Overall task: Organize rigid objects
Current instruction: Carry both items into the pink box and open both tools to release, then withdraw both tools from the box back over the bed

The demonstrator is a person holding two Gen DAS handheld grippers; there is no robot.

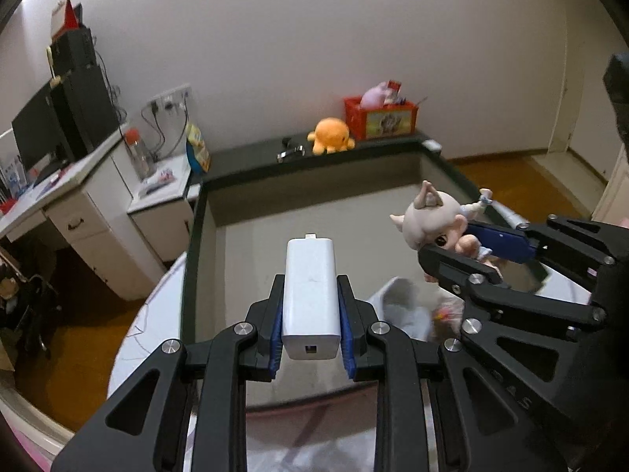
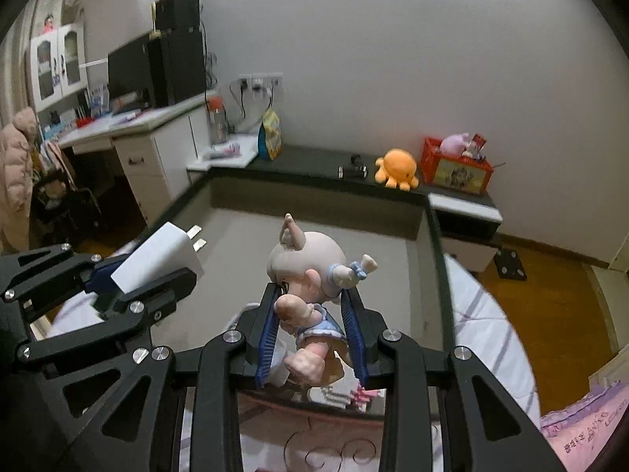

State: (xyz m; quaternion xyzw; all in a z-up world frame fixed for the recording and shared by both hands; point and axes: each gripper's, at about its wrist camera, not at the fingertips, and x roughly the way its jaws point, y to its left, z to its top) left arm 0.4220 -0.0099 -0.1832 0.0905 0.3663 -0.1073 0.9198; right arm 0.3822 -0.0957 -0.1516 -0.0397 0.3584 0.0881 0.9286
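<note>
The left claw (image 1: 312, 316) grips a white charger (image 1: 312, 295), prongs pointing forward, while the right claw (image 2: 310, 320) beside it grips a small doll (image 2: 310, 287), both above the near edge of the tabletop (image 1: 275, 220), far from the red crate (image 1: 380, 118) at its far right corner.

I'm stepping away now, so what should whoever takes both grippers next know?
Left gripper: jaws shut on the white charger, prongs pointing away.
Right gripper: jaws shut on the doll figurine.
Both are held in the air over the dark-rimmed tray.
Done: both items picked up.
Left: set each one down; nothing lies in the visible part of the tray.
</note>
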